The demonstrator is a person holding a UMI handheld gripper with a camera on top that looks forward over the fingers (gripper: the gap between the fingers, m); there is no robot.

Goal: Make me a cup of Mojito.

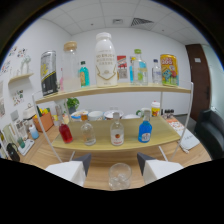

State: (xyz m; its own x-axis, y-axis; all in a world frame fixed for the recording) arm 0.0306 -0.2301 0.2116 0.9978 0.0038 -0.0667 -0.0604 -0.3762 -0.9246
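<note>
Gripper (114,161) open, glass (119,175) between its fingers, base cut off

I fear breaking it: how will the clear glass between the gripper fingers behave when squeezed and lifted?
The glass looks thin and transparent, so probably fragile and slippery. It seems empty, likely light. Standing between the open gripper fingers, it may tip if pushed on one side.

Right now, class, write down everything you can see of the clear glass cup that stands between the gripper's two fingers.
The clear glass cup is a short, see-through tumbler, upright on the pale wooden table. It looks empty, though that is hard to confirm. It stands between the white fingers of the open gripper, with a gap at each side, so neither finger touches it. It sits just below the front of the lower shelf.
</note>
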